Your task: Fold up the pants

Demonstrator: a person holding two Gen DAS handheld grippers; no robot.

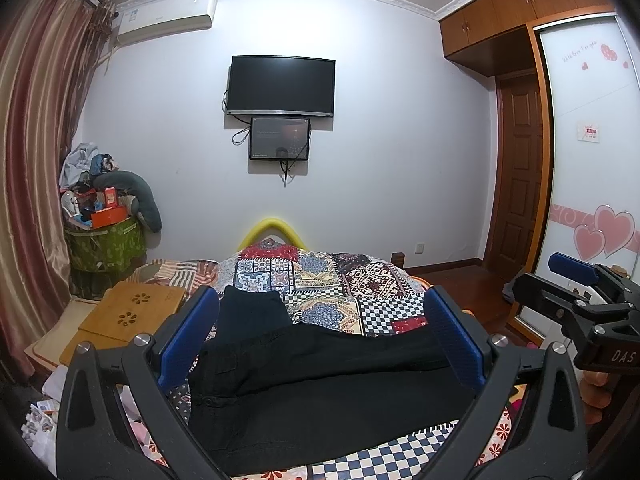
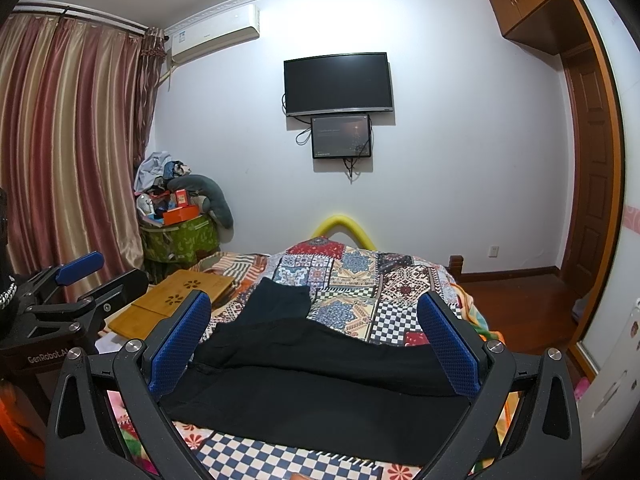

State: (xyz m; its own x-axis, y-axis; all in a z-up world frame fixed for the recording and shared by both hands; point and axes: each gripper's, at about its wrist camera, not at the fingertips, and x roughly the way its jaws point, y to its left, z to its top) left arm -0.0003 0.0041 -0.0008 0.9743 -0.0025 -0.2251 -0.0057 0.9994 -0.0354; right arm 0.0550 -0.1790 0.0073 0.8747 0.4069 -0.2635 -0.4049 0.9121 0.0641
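The black pants (image 1: 320, 392) are seen spread across the lower centre of both frames, on the patchwork quilt (image 1: 340, 280) of the bed; one leg is angled away toward the upper left of the garment, the other is stretched toward the right, and the waistband, judged from what seems to be a button, lies at the lower left of the left wrist view.

Several failures can be foreseen. A grasp could be closed on the quilt together with the pants, since dark cloth lies flat on bedding and its edge is hard to separate; only the top layer could be caught where the fabric is doubled near the middle, so that a crooked fold would result; the splayed legs could be left misaligned if they are not brought together first; soft cloth could also slip from the pads when lifted.

The left gripper (image 1: 320, 340) is held with its blue fingers (image 1: 184, 340) spread wide, nothing pinched; the right gripper (image 2: 316, 344) is likewise held wide apart and empty. In each wrist view the pants are framed between and below the fingers, apparently not touched; whether the tips graze the cloth cannot be told. The grippers are placed side by side, each seen at the edge of the other's frame.
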